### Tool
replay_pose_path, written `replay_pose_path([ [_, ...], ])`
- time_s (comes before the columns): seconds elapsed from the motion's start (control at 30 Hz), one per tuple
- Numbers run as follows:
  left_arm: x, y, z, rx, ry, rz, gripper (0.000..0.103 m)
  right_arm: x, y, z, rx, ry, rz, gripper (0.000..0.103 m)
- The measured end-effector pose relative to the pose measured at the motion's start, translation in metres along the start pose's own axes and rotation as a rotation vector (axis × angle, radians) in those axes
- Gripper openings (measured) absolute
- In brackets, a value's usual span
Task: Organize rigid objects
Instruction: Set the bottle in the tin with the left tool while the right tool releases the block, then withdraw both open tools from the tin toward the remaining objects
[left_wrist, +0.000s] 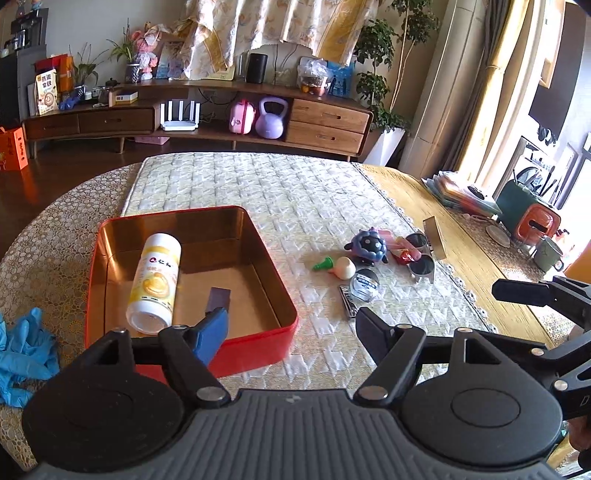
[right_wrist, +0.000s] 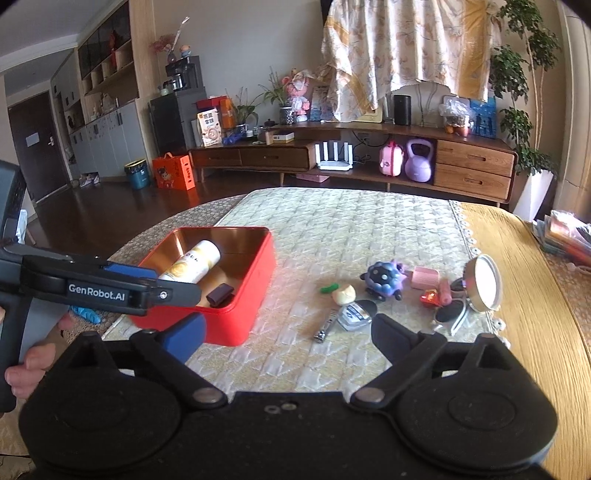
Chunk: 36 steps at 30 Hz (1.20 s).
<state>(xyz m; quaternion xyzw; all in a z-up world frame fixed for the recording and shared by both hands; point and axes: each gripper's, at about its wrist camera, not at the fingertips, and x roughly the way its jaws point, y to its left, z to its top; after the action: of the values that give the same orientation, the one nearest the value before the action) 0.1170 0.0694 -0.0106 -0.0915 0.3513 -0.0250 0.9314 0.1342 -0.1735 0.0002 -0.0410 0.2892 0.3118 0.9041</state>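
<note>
While both tools hang spread and empty, left tool (left_wrist: 291, 328) and right tool (right_wrist: 286, 334), the bottle (left_wrist: 155, 284) already lies in the red tin (left_wrist: 258, 341) near the table's left edge; toys (right_wrist: 384, 278) wait loose toward its right edge.

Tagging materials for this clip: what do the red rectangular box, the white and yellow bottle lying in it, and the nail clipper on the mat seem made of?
The red rectangular box looks like painted tin: its gold inner walls reflect like a mirror. The white and yellow bottle seems plastic, matte white with a printed label. The nail clipper appears to be polished steel, silvery with bright glints.
</note>
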Motion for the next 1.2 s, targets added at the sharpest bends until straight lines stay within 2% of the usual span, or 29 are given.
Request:
replay_pose_path([
  [0.07,0.002,-0.007,-0.004,0.001,-0.001,0.001,0.084,-0.006,-0.011,-0.005,0.021,-0.009,-0.022,0.103],
  [0.37,0.026,-0.042,-0.014,0.043,0.005,-0.021,0.084,-0.019,-0.062,-0.027,0.106,-0.013,-0.105,0.103],
  [0.57,0.047,-0.068,-0.021,0.087,0.005,-0.005,0.084,-0.013,-0.092,-0.033,0.126,-0.002,-0.154,0.103],
  [0.87,0.086,-0.089,-0.024,0.121,0.033,0.015,0.084,0.010,-0.133,-0.027,0.129,0.012,-0.222,0.103],
  [1.2,0.124,-0.102,-0.026,0.137,0.078,-0.003,0.084,0.051,-0.182,0.004,0.149,-0.010,-0.255,0.102],
])
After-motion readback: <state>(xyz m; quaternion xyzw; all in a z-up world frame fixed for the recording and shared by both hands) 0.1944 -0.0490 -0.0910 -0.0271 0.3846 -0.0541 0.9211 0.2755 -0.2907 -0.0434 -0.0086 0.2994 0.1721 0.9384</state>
